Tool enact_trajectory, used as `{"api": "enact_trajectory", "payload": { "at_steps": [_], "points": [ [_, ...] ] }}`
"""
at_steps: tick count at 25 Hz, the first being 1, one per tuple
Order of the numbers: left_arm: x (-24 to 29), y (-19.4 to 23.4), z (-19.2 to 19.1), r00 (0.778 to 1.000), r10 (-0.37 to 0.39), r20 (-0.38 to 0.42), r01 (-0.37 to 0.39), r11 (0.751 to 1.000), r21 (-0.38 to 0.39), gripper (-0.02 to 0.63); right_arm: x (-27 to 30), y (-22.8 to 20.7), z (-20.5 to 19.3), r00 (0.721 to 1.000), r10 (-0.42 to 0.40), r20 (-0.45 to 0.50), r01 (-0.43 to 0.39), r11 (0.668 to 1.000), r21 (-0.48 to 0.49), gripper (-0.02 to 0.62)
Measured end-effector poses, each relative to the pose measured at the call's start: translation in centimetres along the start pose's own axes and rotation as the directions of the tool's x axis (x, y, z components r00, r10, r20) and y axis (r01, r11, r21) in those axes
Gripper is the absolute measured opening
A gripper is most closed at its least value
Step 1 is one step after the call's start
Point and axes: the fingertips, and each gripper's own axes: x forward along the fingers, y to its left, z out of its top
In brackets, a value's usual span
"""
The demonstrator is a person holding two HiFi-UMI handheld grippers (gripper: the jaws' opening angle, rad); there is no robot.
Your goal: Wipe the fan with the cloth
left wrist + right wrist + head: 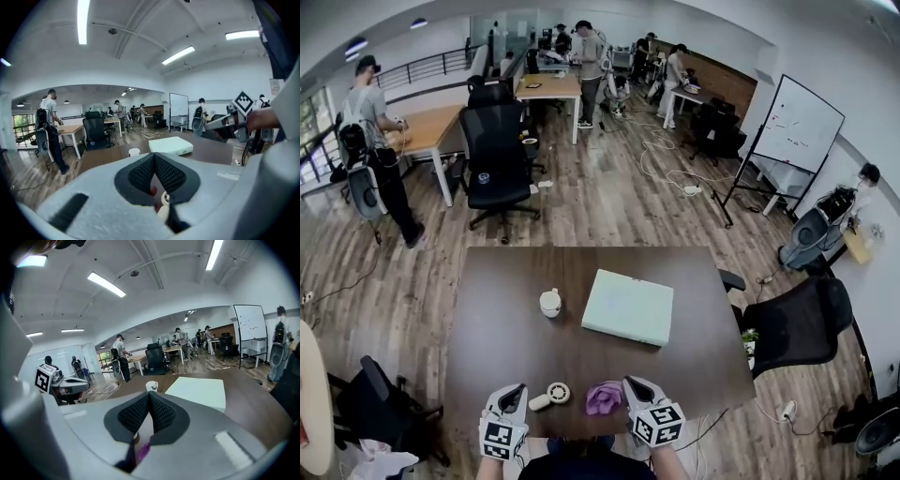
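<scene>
A small white handheld fan (551,395) lies near the front edge of the dark table (497,319). A crumpled purple cloth (603,397) lies just to its right. My left gripper (517,390) hovers just left of the fan, shut and holding nothing. My right gripper (631,383) hovers just right of the cloth, also shut and holding nothing. In the left gripper view the jaws (153,155) meet at their tips and a bit of the fan (163,198) shows below them. In the right gripper view the jaws (149,394) are shut, with a sliver of the cloth (143,450) beneath.
A white cup (550,302) stands mid-table and a pale green flat box (628,307) lies to its right. A black office chair (797,323) stands at the table's right side. Several people work at desks farther back, and a whiteboard (797,124) stands at the right.
</scene>
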Motion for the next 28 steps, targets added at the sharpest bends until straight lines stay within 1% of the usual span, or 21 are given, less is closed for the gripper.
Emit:
{"api": "enact_trajectory", "payload": {
  "at_steps": [2, 4, 6, 8, 10, 15, 17, 19, 20, 21, 23, 25, 26, 27, 28],
  "points": [
    [0.4, 0.6, -1.1, 0.999, 0.01, -0.035, -0.009, 1.0, 0.026, 0.002, 0.4, 0.0, 0.0, 1.0, 0.008, -0.004, -0.008, 1.0, -0.01, 0.011],
    [0.7, 1.2, -2.4, 0.996, 0.032, -0.086, -0.025, 0.996, 0.085, 0.002, 0.8, -0.2, 0.0, 1.0, 0.012, -0.008, -0.012, 1.0, -0.016, 0.011],
    [1.2, 1.3, -3.5, 0.991, 0.032, -0.131, -0.013, 0.99, 0.138, 0.002, 1.0, -0.3, 0.1, 1.0, 0.017, -0.011, -0.017, 1.0, -0.016, 0.011],
    [1.6, 1.3, -4.2, 0.989, 0.013, -0.149, 0.008, 0.99, 0.142, 0.002, 1.3, -0.3, 0.1, 1.0, 0.023, -0.017, -0.023, 1.0, -0.017, 0.011],
    [2.0, 1.4, -4.9, 0.986, 0.01, -0.164, 0.012, 0.991, 0.135, 0.002, 1.5, -0.2, 0.0, 0.999, 0.027, -0.026, -0.028, 0.999, -0.02, 0.011],
    [3.6, 1.3, -7.5, 0.976, -0.008, -0.217, 0.03, 0.994, 0.101, 0.002, 2.3, -0.6, -0.4, 0.999, 0.03, -0.045, -0.031, 0.999, -0.024, 0.011],
    [4.0, 1.1, -9.7, 0.959, -0.019, -0.281, 0.053, 0.992, 0.111, 0.002, 2.4, -0.5, -0.8, 0.998, 0.035, -0.059, -0.035, 0.999, -0.008, 0.011],
    [4.0, 1.0, -12.1, 0.93, -0.02, -0.368, 0.081, 0.985, 0.151, 0.002, 2.4, -0.1, -1.3, 0.997, 0.05, -0.061, -0.048, 0.998, 0.028, 0.011],
    [4.3, 1.0, -13.0, 0.918, -0.024, -0.395, 0.096, 0.982, 0.165, 0.002, 2.5, 0.0, -1.4, 0.997, 0.055, -0.059, -0.053, 0.998, 0.036, 0.011],
    [4.6, 0.9, -13.6, 0.911, -0.033, -0.411, 0.112, 0.979, 0.168, 0.002, 2.7, 0.0, -1.4, 0.997, 0.055, -0.06, -0.054, 0.998, 0.031, 0.011],
    [5.3, 0.6, -14.6, 0.9, -0.059, -0.432, 0.142, 0.976, 0.163, 0.002, 3.0, -0.1, -1.3, 0.996, 0.046, -0.072, -0.047, 0.999, -0.011, 0.011],
    [5.6, 0.1, -15.6, 0.884, -0.083, -0.461, 0.176, 0.971, 0.162, 0.003, 3.0, -0.3, -1.6, 0.995, 0.032, -0.09, -0.036, 0.998, -0.044, 0.011],
    [5.5, -0.3, -16.3, 0.873, -0.096, -0.479, 0.193, 0.968, 0.159, 0.027, 2.8, -0.5, -1.9, 0.995, 0.027, -0.097, -0.032, 0.999, -0.045, 0.011],
    [5.5, -0.5, -17.0, 0.862, -0.107, -0.496, 0.209, 0.966, 0.155, 0.087, 2.7, -0.6, -2.2, 0.994, 0.025, -0.102, -0.029, 0.999, -0.038, 0.011],
    [5.6, -0.6, -17.6, 0.853, -0.113, -0.509, 0.219, 0.964, 0.152, 0.103, 2.7, -0.7, -2.4, 0.994, 0.026, -0.105, -0.03, 0.999, -0.029, 0.011]
  ]
}}
